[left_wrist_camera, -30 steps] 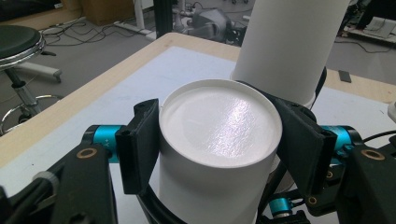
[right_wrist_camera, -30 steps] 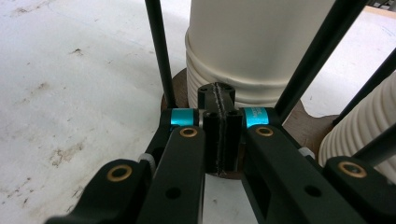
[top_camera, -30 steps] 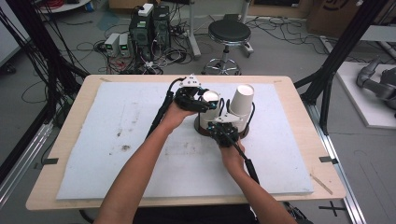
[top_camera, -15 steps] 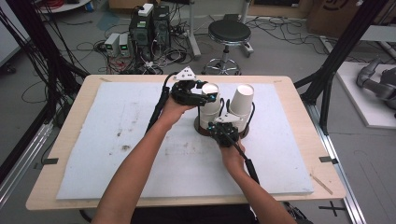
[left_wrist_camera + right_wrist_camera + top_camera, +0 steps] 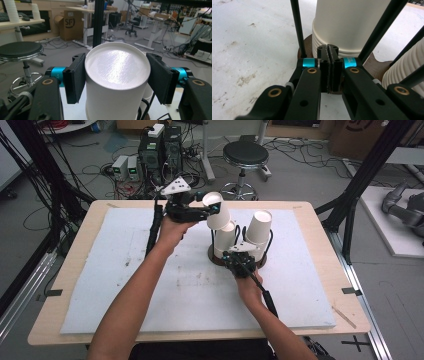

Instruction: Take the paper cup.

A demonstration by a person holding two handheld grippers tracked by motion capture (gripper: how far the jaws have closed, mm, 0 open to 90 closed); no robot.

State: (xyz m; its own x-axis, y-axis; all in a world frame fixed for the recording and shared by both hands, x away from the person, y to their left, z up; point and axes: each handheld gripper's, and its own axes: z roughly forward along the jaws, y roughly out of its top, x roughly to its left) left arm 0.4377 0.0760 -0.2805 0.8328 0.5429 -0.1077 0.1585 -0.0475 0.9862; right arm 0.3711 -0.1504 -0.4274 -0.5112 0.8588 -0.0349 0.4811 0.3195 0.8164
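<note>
A wire cup holder on a round brown base (image 5: 215, 258) stands mid-table with two stacks of upturned white paper cups, a left stack (image 5: 225, 238) and a right stack (image 5: 258, 227). My left gripper (image 5: 213, 208) is shut on one white cup (image 5: 220, 216), tilted in the air just above the left stack; its jaws have just been closing on it. In the left gripper view both pads (image 5: 75, 77) press the cup's (image 5: 117, 67) sides. My right gripper (image 5: 235, 256) is shut and empty, its tip (image 5: 329, 50) at the base's (image 5: 372, 65) near edge, before a ribbed stack (image 5: 352, 25).
A white mat (image 5: 125, 270) covers the wooden table (image 5: 50, 320). The holder's black wire posts (image 5: 298, 27) rise close beside my right gripper. A black stool (image 5: 245, 155) and electronics boxes (image 5: 160, 145) stand on the floor beyond the far edge. Black frame legs (image 5: 360, 185) flank the table.
My left gripper has risen and drawn up and left with the white cup, lifting it off the left stack. The right gripper has stayed at the holder's base.
</note>
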